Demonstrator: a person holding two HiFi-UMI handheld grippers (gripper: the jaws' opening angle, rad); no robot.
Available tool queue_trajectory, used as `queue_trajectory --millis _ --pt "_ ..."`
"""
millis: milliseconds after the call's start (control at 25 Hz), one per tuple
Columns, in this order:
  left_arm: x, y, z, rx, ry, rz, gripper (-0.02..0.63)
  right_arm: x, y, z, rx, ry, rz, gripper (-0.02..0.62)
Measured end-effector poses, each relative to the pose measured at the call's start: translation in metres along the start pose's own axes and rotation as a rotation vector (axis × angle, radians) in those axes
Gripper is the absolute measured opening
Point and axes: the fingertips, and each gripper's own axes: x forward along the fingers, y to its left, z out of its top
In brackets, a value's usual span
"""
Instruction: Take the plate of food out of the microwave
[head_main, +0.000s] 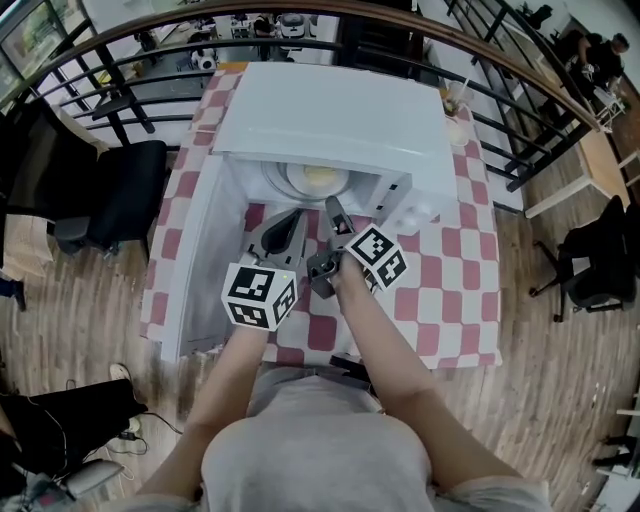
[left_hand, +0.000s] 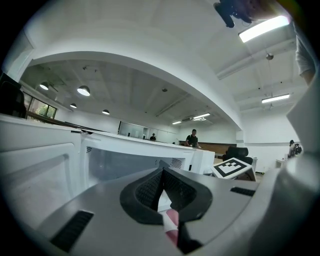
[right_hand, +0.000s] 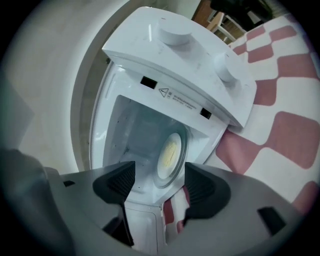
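A white microwave (head_main: 330, 110) stands on the checkered table, its door (head_main: 195, 270) swung open to the left. Inside lies a white plate of yellow food (head_main: 317, 180), also seen in the cavity as the plate (right_hand: 170, 152) in the right gripper view. My right gripper (right_hand: 160, 175) is open, its jaws framing the plate from outside the opening; in the head view the right gripper (head_main: 335, 222) hovers just before the cavity. My left gripper (left_hand: 162, 187) is shut on nothing and tilted upward; the left gripper (head_main: 283, 230) sits beside the right one, in front of the opening.
The red-and-white tablecloth (head_main: 450, 280) runs to the right of the microwave. A cup with a straw (head_main: 457, 110) stands at the table's far right corner. A black chair (head_main: 120, 195) is left of the table, and a black railing (head_main: 150, 95) curves behind.
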Motion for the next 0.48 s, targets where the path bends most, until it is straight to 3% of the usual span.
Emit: queue_trajectory --millis 480 --pt "0.009 0.023 -0.002 -0.004 0.016 0.000 0.003 0.031 -0.043 -0.012 0.165 -0.045 -0.150 0.327"
